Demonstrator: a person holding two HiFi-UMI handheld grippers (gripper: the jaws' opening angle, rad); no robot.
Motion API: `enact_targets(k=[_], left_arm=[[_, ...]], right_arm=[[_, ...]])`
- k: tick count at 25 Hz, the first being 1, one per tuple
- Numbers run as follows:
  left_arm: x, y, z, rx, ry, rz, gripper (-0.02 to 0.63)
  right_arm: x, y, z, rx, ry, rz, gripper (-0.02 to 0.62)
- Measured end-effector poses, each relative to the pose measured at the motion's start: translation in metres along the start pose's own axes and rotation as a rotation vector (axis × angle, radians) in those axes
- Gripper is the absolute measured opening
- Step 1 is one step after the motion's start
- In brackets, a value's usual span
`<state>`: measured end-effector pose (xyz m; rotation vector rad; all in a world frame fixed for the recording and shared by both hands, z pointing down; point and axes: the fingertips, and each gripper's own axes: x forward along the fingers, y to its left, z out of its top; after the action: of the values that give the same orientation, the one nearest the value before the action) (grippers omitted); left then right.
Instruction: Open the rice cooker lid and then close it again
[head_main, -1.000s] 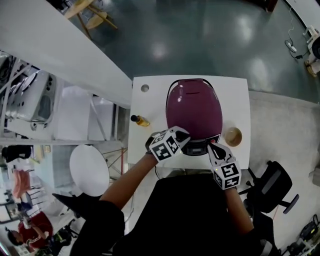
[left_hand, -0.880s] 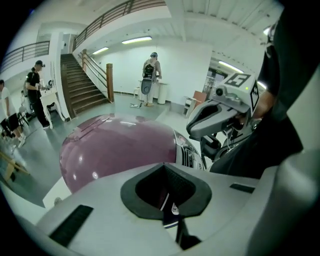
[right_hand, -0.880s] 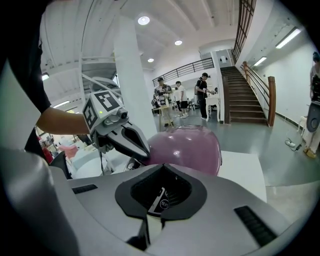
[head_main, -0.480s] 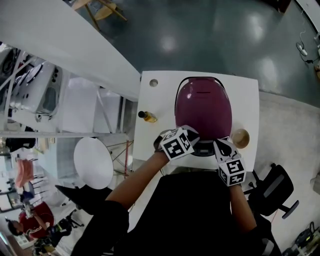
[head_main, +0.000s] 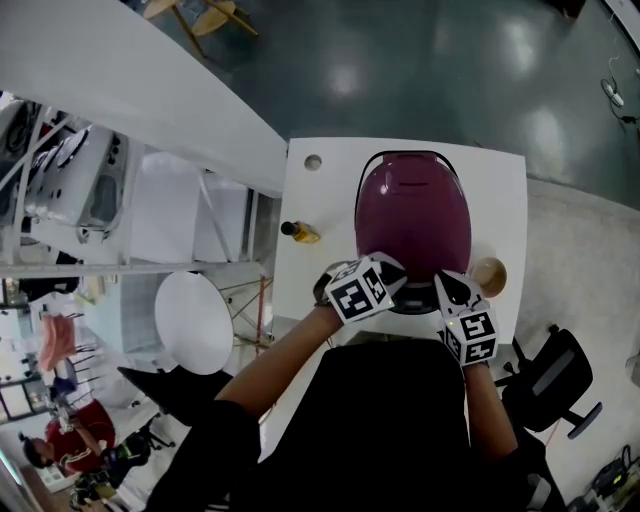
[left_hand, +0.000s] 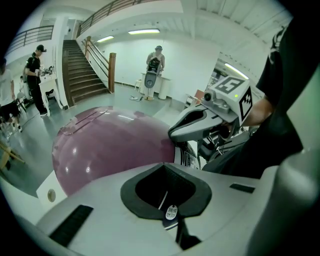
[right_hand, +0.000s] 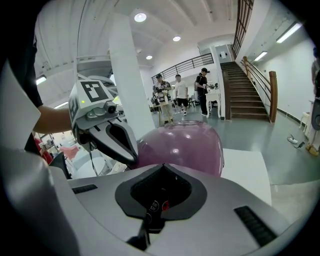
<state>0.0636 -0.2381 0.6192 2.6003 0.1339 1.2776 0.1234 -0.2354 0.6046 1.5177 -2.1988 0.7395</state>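
In the head view, the rice cooker (head_main: 412, 215) stands on the white worktop (head_main: 320, 200) directly ahead of the person, with its maroon lid down. Its long axis runs straight away from the person, handle end far and dark front panel (head_main: 418, 298) near. The left hand-held gripper (head_main: 396, 272) comes in from the lower left, and its tip lies over the front left edge of the lid. The right hand-held gripper (head_main: 450, 287) comes in from the lower right, at the front right corner. The panel sits between the two tips. Both look about equally near to it, the left perhaps a shade further onto the lid. This view does not show whether either one touches.

In the left gripper view, the jaws are together with nothing between them. The lid's dome (left_hand: 110, 145) rises just beyond and to the left of the tip, and the other hand-held gripper crosses in from the right.

In the right gripper view, the jaws are likewise pressed together and empty. The dome stands just ahead, slightly right of centre.

Opening the lid probably depends on a release at the near end, so the coming move looks like a short downward press by either tip.
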Motion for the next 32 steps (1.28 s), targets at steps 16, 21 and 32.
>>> enact_targets(k=[16,21,32], left_arm=[[-0.040,-0.011,-0.014,-0.130,-0.192,0.141,0.003],[-0.063,-0.049,-0.030,-0.174,-0.302,0.156,0.003],[-0.090,-0.136,-0.064,-0.271,-0.565,0.196,0.003]], right_arm=[[-0.061,0.019,-0.008,0.130,-0.089,-0.050,0.000],[-0.087,0.049,-0.020,0.102,-0.100,-0.052,0.000],[-0.139,0.101,-0.047,0.075,-0.099,-0.078,0.000]])
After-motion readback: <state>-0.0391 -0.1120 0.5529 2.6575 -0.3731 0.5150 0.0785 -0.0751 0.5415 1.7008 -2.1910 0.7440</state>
